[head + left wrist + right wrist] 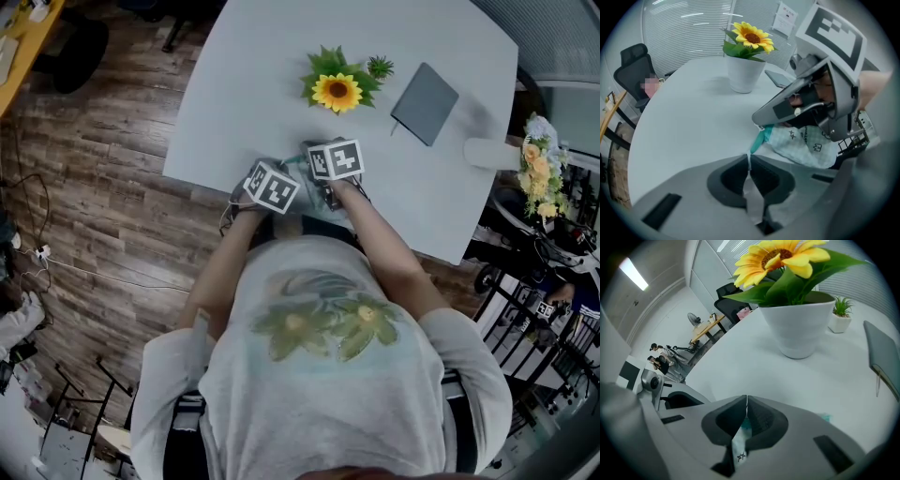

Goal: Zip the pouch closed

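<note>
Pale mint fabric printed with small stars and crowns forms the pouch (806,146), which lies at the near edge of the white desk (253,94), just in front of the person's body. A teal zipper band runs along the end of the pouch that faces the left claw.

Left claw (749,161): jaws closed, pinching a thin pale strip at the teal zipper end of the pouch. The strip runs taut from the pads up to the bag.

Right claw (746,400): jaws closed on a fold of the pouch's fabric; a star print shows just below the pads. In the left gripper view this claw sits on top of the pouch, its tip at the teal band.

In the head view the two marker cubes stand close together, side by side, above the pouch.

Background objects on the desk: a sunflower (337,91) in a white pot (744,75), a small green plant (380,67) beside it, and a grey notebook (425,103) further right, all well apart from the pouch. Wooden floor (103,187) surrounds the desk.
</note>
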`<control>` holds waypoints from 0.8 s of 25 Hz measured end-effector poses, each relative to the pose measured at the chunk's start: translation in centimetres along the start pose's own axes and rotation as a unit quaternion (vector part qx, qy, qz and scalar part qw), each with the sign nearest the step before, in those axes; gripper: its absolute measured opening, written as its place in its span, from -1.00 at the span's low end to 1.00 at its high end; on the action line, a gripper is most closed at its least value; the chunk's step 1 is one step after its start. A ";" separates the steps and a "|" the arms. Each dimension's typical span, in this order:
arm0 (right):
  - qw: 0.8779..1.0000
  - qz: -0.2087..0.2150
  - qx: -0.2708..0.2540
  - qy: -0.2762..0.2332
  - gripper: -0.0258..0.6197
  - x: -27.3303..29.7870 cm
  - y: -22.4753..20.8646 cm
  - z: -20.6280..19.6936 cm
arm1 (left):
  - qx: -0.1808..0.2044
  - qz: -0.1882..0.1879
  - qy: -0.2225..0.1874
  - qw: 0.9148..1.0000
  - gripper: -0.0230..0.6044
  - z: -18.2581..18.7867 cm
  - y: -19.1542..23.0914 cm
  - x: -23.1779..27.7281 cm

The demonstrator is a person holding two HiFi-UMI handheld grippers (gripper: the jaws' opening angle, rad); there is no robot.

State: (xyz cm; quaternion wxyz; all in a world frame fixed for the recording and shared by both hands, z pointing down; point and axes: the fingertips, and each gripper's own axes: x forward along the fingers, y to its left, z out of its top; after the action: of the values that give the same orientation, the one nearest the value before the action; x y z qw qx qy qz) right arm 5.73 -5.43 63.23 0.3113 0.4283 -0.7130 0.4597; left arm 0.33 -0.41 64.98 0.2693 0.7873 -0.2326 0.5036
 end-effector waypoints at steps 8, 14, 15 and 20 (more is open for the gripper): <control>1.000 0.002 0.011 -0.005 -0.86 -0.5 -0.8 0.1 | 0.000 0.001 -0.001 1.000 -0.87 0.0 0.0 -0.1; 0.999 0.005 0.035 -0.012 -0.86 -0.6 -1.2 0.1 | -0.003 0.000 -0.002 1.000 -0.87 0.0 0.0 0.0; 0.999 0.005 0.041 -0.014 -0.86 -0.6 -1.3 0.1 | -0.004 0.001 -0.003 1.000 -0.87 0.1 0.0 0.0; 0.998 -0.003 0.053 -0.019 -0.86 -0.7 -1.6 0.1 | -0.010 -0.001 -0.006 1.000 -0.87 0.1 0.0 0.0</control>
State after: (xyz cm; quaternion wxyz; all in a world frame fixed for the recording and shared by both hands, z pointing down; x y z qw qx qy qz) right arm 7.44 -5.63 63.22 0.2761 0.4550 -0.6921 0.4875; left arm 0.46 -0.49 64.96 0.2762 0.7875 -0.2387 0.4966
